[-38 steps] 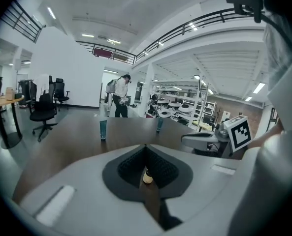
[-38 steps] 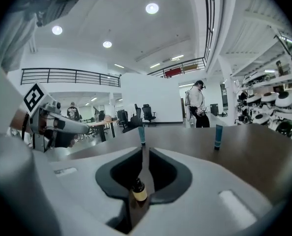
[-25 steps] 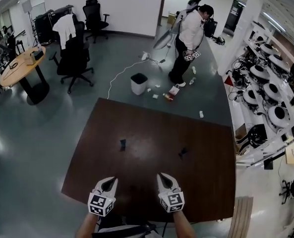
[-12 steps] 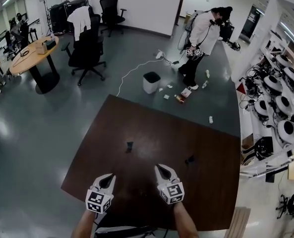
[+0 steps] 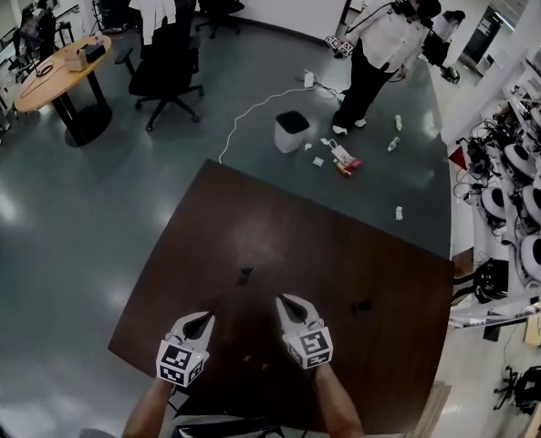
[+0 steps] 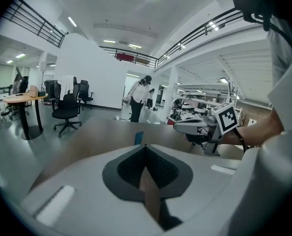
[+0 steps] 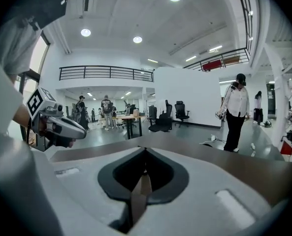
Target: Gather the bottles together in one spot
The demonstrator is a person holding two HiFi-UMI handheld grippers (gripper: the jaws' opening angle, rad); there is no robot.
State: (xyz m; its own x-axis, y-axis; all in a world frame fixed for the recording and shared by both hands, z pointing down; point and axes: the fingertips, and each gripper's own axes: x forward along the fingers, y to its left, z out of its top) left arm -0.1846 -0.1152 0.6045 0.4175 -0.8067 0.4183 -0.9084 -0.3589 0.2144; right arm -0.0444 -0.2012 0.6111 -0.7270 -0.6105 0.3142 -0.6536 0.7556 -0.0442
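Grippers: left gripper (image 5: 203,321), right gripper (image 5: 288,303) pressed together, empty | advice: spread before reaching small dark object (image 5: 244,275) on brown table (image 5: 389,263).

No legible text or numbers, patterned square markers (image 5: 181,364) only, left hand-held gripper (image 5: 200,320), right hand-held gripper (image 5: 286,301)

Grippers, two: left gripper (image 5: 200,320), right gripper (image 5: 288,302). Brown table (image 5: 343,245), one. Small dark items (image 5: 244,275) on it, two. Waste bin (image 5: 291,132), one. Pale floor bottles (image 5: 399,122), three. Office chairs (image 5: 165,67), two.
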